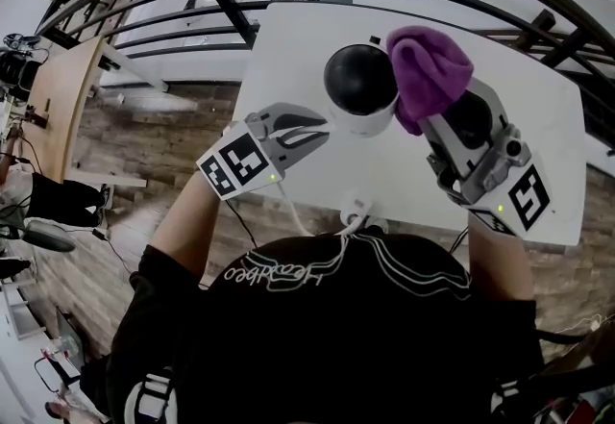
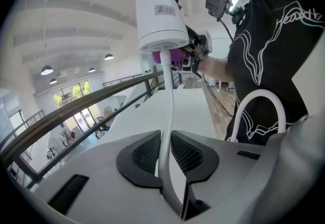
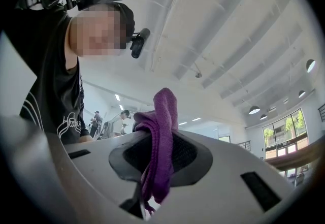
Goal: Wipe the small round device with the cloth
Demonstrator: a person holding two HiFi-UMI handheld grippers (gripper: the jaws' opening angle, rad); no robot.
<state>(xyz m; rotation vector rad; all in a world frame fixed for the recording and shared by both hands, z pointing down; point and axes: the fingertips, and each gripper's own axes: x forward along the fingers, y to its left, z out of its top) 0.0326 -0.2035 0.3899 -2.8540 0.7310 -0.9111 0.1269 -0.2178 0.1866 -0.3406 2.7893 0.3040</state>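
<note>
The left gripper (image 1: 320, 132) is clenched on the thin white cable (image 2: 170, 111) of the small round device (image 1: 360, 86). The device is held up by that cable above the middle of the white table (image 1: 288, 57). The right gripper (image 3: 158, 153) is clamped on the purple cloth (image 1: 430, 71), whose bunched end lies against the device's right side.

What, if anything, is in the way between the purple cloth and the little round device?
Nothing visible. The purple cloth, clamped in the right hand-held gripper, appears to rest against the side of the small round device. The left hand-held gripper grips its white cable on the opposite side.
</note>
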